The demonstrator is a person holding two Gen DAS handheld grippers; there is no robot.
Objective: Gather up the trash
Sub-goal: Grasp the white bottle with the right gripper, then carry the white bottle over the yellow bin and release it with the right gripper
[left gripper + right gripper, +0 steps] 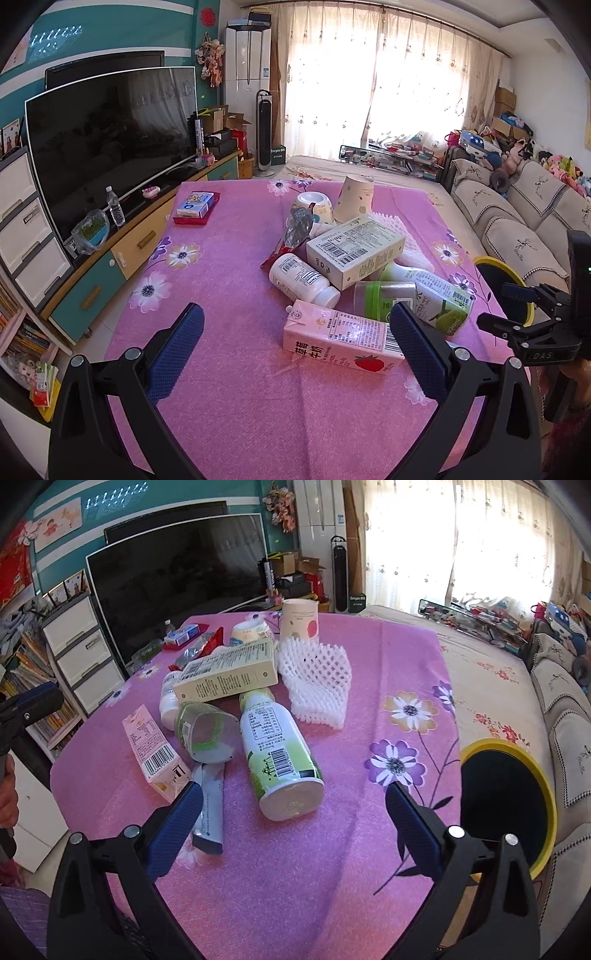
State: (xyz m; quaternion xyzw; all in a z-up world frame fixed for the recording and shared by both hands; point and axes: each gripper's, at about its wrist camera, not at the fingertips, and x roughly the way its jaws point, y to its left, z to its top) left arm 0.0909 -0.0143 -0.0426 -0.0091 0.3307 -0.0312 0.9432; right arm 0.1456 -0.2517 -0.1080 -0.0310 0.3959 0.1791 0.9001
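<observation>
The pink flowered tablecloth [332, 849] is carrying a heap of trash at its middle, and the yellow-rimmed bin [546, 797] is waiting just off the table's right edge. The green-labelled bottle [277, 753] is lying on its side, its flat base facing the right gripper [293, 803] and its long axis running away toward the white foam net [314, 679] — so it is sitting just ahead of those wide-open, empty jaws. The pink strawberry carton [340, 336] is lying crosswise before the left gripper [295, 328], also spread wide and empty. The right hand looks nearer the bottle and the bin.
</observation>
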